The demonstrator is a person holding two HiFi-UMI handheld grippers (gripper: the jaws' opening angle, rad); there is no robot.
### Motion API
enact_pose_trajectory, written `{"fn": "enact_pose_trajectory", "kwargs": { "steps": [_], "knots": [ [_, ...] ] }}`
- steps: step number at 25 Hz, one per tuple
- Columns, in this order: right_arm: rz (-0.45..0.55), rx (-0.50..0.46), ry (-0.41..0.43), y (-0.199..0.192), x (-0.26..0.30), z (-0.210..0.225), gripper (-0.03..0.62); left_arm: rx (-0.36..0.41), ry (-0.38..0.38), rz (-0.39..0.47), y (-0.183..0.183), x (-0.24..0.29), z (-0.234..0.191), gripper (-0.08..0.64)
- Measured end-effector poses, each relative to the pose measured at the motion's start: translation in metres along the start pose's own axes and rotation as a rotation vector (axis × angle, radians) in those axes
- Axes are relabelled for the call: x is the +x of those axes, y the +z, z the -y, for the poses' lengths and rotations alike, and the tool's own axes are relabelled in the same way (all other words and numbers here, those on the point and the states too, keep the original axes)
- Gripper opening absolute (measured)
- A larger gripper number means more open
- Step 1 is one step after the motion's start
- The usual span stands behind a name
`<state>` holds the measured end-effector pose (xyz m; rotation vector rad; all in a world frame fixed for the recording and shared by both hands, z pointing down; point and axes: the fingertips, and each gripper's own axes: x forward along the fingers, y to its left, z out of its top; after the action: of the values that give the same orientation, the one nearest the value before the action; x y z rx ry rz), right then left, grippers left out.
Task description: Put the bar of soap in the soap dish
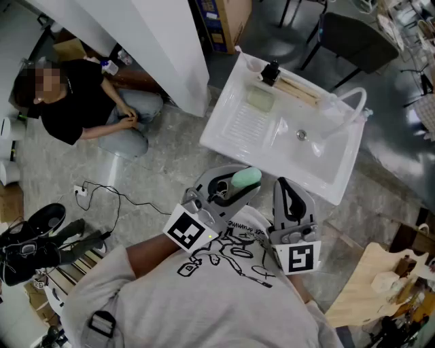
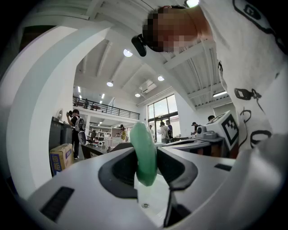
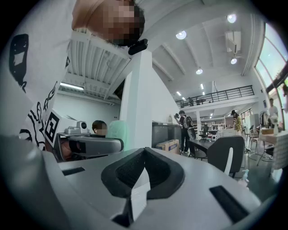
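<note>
The bar of soap [image 2: 144, 152] is green and stands on edge between the jaws of my left tongs [image 1: 231, 185], a little below the middle of the head view, well apart from the pale soap dish [image 1: 260, 100]. That dish lies on the ribbed shelf of a white sink [image 1: 326, 173] in the upper middle of the frame. The sink stands on a grey stone floor [image 1: 170, 143] in a big open room, with a white pillar [image 1: 170, 41] and a cardboard box [image 1: 228, 20] at the top. A person [image 1: 88, 102] sits on the floor at the upper left, and a black cable [image 1: 102, 194] and shoes [image 1: 41, 221] lie at the left edge. My left tongs are spread wide and clamp the soap by its flat faces. My right tongs [image 3: 143, 155], just beside them, are pinched together on nothing.
</note>
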<state>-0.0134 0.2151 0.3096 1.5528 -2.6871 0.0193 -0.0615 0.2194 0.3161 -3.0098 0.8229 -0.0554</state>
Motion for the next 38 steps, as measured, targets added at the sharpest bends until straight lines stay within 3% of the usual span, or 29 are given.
{"fn": "enact_pose_trajectory", "kwargs": {
  "steps": [15, 38],
  "knots": [
    [0.024, 0.036, 0.038, 0.000, -0.012, 0.010, 0.023, -0.018, 0.022, 0.004, 0.000, 0.011, 0.013, 0.129],
    [0.010, 0.068, 0.035, -0.010, -0.081, 0.036, 0.022, -0.040, -0.002, -0.031, -0.002, 0.044, 0.084, 0.127]
  ]
}}
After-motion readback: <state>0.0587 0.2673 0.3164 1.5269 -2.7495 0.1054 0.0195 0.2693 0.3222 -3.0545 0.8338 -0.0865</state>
